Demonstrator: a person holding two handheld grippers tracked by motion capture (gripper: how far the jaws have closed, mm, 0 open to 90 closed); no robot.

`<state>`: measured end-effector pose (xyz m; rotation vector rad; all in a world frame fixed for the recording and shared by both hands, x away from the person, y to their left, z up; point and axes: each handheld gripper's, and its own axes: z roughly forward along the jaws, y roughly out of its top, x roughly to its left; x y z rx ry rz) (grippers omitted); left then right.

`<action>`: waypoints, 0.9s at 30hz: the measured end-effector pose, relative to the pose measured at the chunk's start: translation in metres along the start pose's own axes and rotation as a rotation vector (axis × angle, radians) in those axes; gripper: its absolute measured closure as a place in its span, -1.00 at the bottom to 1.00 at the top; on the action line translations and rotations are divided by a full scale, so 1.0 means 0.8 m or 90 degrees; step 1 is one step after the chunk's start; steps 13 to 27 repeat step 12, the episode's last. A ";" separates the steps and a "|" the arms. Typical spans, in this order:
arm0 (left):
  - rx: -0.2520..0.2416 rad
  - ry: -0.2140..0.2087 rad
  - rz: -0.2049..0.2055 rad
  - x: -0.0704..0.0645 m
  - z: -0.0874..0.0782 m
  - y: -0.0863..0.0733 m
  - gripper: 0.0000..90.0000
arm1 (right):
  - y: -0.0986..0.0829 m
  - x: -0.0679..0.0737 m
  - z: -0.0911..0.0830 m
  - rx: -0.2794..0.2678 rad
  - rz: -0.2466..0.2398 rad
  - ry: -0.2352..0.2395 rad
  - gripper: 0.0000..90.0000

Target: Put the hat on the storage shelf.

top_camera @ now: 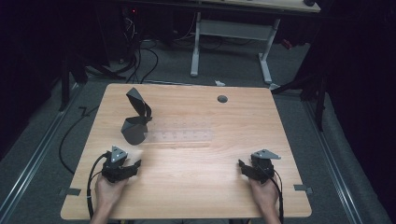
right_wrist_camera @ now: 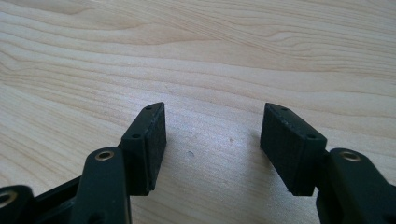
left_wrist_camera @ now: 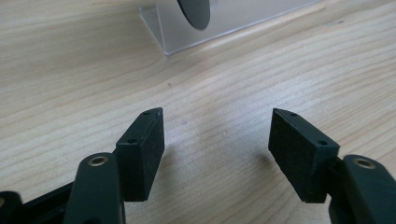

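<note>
A dark grey folded pouch-like object (top_camera: 136, 121) stands on the wooden table (top_camera: 196, 196), left of centre, beside a clear plastic rack (top_camera: 180, 136) that lies flat across the middle. The left gripper (top_camera: 132, 166) rests near the table's front left, held by a hand, open with nothing between its jaws. In the left gripper view the gripper (left_wrist_camera: 215, 140) points at the rack's clear corner (left_wrist_camera: 177, 32) and the grey object's lower edge (left_wrist_camera: 195, 11). The right gripper (top_camera: 243, 166) rests at the front right, open and empty; the right gripper view shows it (right_wrist_camera: 212, 133) over bare wood.
A round grey grommet (top_camera: 222, 99) sits near the table's far edge. Beyond the table stand a white desk frame (top_camera: 231, 35) and cables on the grey floor. Metal rails run along both sides of the table.
</note>
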<state>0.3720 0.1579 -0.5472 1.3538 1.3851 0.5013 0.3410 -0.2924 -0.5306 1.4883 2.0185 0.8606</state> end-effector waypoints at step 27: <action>0.010 -0.010 -0.002 0.000 0.000 0.000 -0.29 | 0.000 0.000 0.000 0.000 0.000 0.000 -0.09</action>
